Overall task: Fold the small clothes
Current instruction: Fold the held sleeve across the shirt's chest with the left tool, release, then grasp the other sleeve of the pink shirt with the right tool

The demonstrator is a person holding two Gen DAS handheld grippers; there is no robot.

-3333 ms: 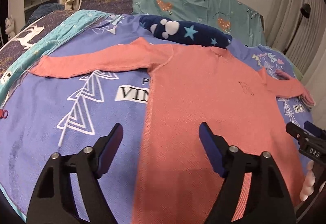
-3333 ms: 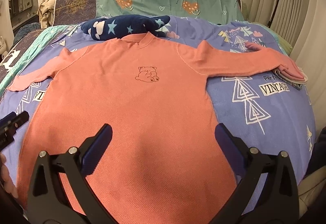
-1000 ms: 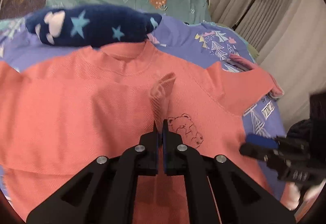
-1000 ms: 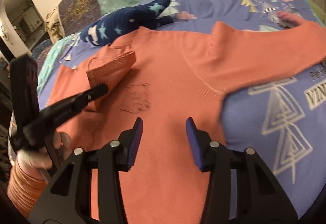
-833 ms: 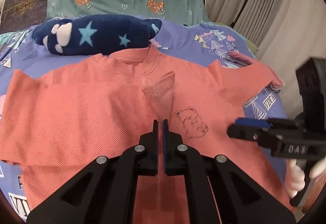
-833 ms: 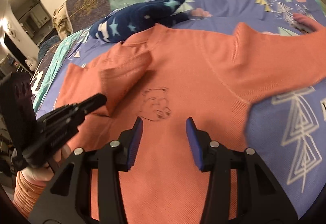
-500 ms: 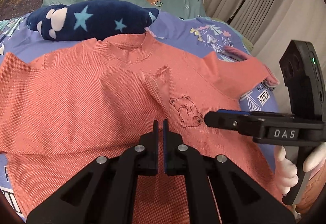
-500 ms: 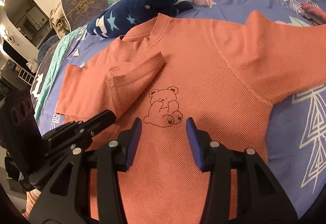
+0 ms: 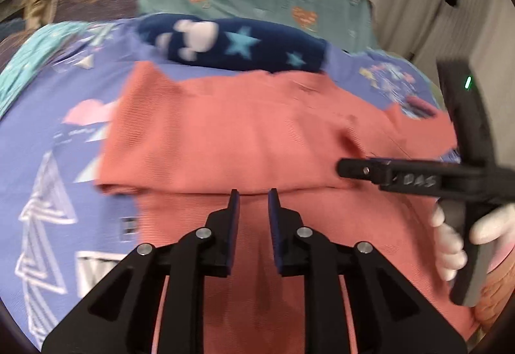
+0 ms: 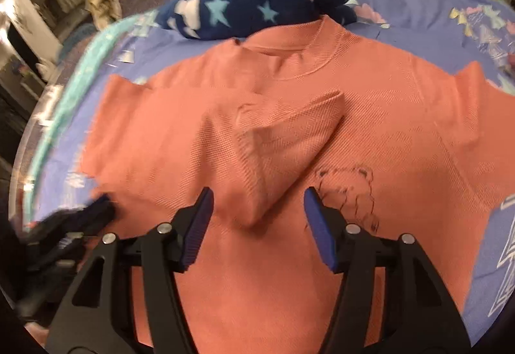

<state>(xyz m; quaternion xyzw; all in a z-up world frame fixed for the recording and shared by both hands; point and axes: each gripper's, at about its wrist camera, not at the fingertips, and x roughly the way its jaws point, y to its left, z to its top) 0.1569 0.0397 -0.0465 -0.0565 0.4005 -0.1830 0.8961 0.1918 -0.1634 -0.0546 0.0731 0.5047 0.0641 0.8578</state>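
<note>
The left gripper [image 9: 252, 209] is hanging over the lower body of the coral shirt [image 9: 257, 135], and its jaws have just been opening; they are standing narrow now, with only a slim gap and no cloth between the blue ribbed pads. The right gripper [image 10: 257, 209] is hovering just above the middle of the shirt, near the bed's front edge, with its jaws about half wide and also just opening a little. A soft peak of the folded left sleeve [image 10: 273, 141] is showing in the gap between them, but the pads are not pressing it.

The shirt is lying flat on the bed, chest side up, and its knit is showing a fine waffle texture. The left sleeve is lying folded across the chest as a broad, wrinkled band, ending in a ribbed cuff below the round neckline. Just beside it, a small bear outline [image 10: 349, 190] is printed in dark thread.

Under the shirt, a smooth violet bedsheet [image 10: 418, 6] with white triangle prints is covering the bed. Behind the collar, toward the bed's far edge, a plush navy cushion [image 10: 257, 3] with pale stars is touching the neckline.
</note>
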